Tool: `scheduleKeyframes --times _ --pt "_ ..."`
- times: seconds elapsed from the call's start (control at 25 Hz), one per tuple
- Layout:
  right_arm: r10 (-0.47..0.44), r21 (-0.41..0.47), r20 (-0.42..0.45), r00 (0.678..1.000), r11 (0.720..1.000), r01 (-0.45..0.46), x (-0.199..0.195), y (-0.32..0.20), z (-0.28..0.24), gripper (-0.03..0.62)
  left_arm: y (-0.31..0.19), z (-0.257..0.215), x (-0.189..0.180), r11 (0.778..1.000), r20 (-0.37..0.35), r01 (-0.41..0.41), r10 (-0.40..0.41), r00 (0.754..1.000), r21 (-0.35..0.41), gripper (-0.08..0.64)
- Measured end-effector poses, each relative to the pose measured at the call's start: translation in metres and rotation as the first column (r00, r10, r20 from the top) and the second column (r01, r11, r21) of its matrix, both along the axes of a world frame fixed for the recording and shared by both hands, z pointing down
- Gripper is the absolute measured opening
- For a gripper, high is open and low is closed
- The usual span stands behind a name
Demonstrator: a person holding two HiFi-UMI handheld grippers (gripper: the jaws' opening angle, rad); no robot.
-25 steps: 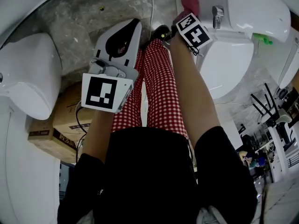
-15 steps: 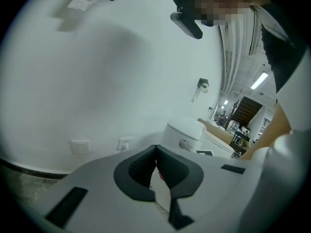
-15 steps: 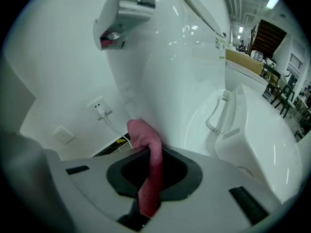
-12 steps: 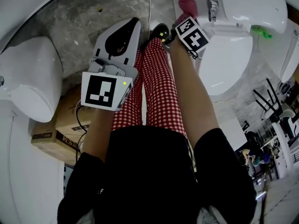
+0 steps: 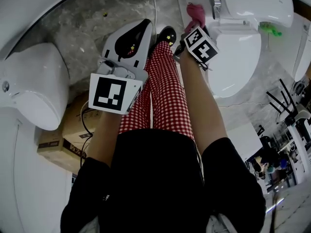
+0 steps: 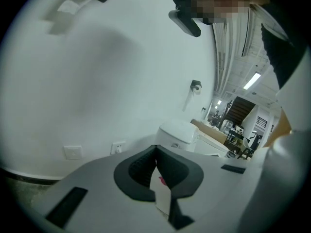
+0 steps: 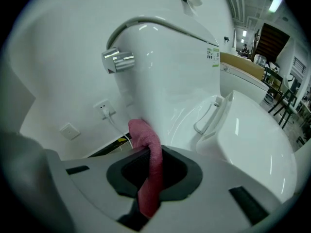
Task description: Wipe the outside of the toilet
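Note:
The white toilet [image 5: 233, 57] stands at the upper right of the head view, its lid down and a chrome flush handle [image 5: 215, 6] on the tank. My right gripper [image 5: 192, 21] is shut on a pink cloth [image 5: 196, 12], which presses against the tank's side below the handle. In the right gripper view the pink cloth [image 7: 148, 152] hangs between the jaws of my right gripper [image 7: 148, 154] and touches the white tank [image 7: 160, 67] under the flush handle [image 7: 118, 60]. My left gripper [image 5: 144, 24] hangs over the floor beside my leg. The jaws of my left gripper [image 6: 155, 152] meet at the tips with nothing held.
A second white toilet [image 5: 31, 86] sits at the left, with a cardboard box [image 5: 58, 142] beside it. Grey stone floor [image 5: 82, 18] lies between the two toilets. A wall outlet [image 7: 103, 107] with a plugged cord is behind the tank. Black chairs [image 5: 286, 115] stand at the far right.
The right gripper has slid the pink cloth down the tank's side, from level with the flush handle to below it. The left gripper has hardly moved.

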State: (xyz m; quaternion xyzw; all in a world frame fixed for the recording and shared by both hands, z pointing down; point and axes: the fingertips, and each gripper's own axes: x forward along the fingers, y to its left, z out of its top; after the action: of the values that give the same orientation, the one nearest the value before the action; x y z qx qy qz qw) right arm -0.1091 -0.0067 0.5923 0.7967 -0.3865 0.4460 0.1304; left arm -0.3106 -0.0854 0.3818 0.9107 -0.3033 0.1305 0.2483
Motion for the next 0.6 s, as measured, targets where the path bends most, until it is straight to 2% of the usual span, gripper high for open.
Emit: scheduleKeyframes --times 0.16,0.24,0.4,0.6 --pt "-0.067 0.048 -0.024 0.997 0.997 0.068 -0.004 -0.004 -0.04 0.054 -0.005 -0.005 -0.002 1.0 0.008 0.001 -0.001 1.0 0.003 0.009" --pt "-0.139 0.071 -0.049 0.989 0.987 0.142 -0.011 -0.009 -0.063 0.054 -0.008 -0.01 -0.001 1.0 0.008 -0.007 0.007 1.0 0.018 0.009" --pt "-0.325 0.145 -0.116 0.939 0.929 0.34 -0.039 -0.028 -0.101 0.054 -0.016 -0.024 -0.003 0.998 0.013 -0.035 0.034 0.999 0.057 0.009" --pt "-0.422 0.263 -0.178 0.889 0.85 0.456 -0.066 -0.052 -0.154 0.054 -0.027 -0.041 -0.005 0.993 0.038 -0.053 0.049 0.998 0.108 0.009"
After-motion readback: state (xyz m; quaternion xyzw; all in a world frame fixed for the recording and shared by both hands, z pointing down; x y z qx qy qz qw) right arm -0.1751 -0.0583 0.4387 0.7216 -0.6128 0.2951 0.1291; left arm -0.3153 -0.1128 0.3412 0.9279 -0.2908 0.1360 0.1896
